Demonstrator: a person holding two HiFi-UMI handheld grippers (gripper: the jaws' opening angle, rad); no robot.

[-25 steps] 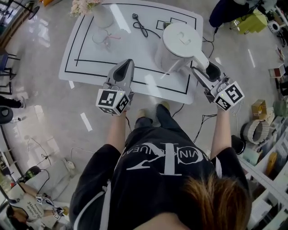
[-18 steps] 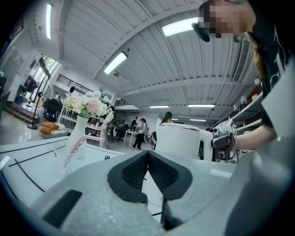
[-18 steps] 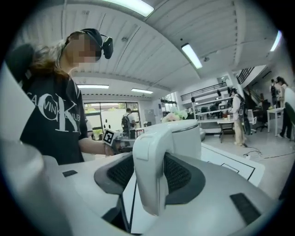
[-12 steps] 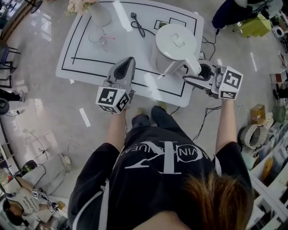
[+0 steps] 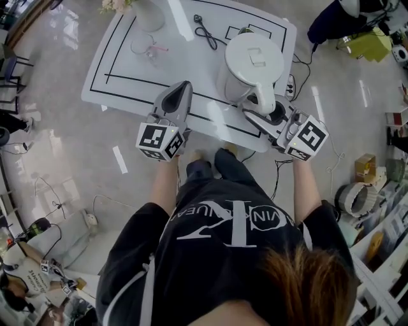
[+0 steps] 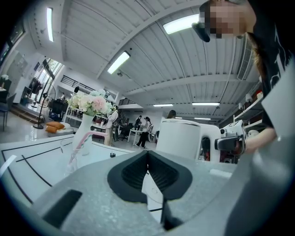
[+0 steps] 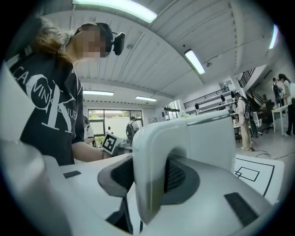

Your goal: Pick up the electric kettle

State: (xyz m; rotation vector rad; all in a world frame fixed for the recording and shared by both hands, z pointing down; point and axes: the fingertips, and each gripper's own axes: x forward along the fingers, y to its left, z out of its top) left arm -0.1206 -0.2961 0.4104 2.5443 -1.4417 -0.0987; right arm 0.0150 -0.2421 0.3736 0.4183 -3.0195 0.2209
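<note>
The white electric kettle (image 5: 254,60) stands on the right part of the white table (image 5: 121,76), its handle (image 5: 265,102) pointing toward the near edge. My right gripper (image 5: 262,113) has its jaws on either side of that handle. In the right gripper view the handle (image 7: 152,170) fills the gap and both dark pads touch it; the jaws have just been closing on it. My left gripper (image 5: 182,90) hovers over the table's near edge, left of the kettle (image 6: 179,138), shut and empty (image 6: 147,154).
At the table's far left stand a white vase of flowers (image 5: 148,16) and a glass with a pink straw (image 5: 141,46). A black cable (image 5: 205,33) lies at the back. Cords run down past the table's right edge (image 5: 290,86) to the floor.
My right gripper has swung from the kettle's right side toward the table's near edge, and the handle now sits between its narrowed jaws. The left gripper has stayed put.
</note>
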